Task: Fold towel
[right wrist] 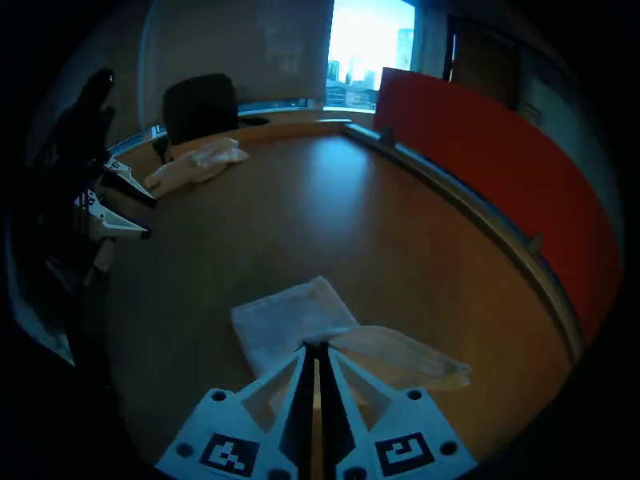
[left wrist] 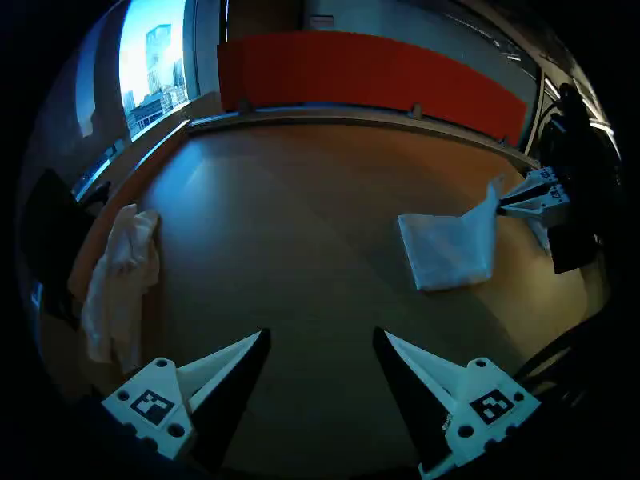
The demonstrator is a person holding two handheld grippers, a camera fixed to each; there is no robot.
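The towel, pale and partly folded, lies flat on the wooden table, well away from the table's window-end edge and some way in from the long edge that carries the red partition. One side of it is drawn up off the wood into a raised flap. The right gripper has its two fingers pressed together on that flap, clenched on the cloth. In the left gripper view the same flap of the towel rises in a peak to the tips of the right gripper.

The left gripper is released, its fingers spread wide over bare table and touching nothing, well apart from the towel. In the right gripper view it shows farther off, at the table's near edge.

A crumpled heap of pale cloth sits at the window-end edge of the table, partly hanging over it, beside a dark chair. A bright window stands behind that corner.
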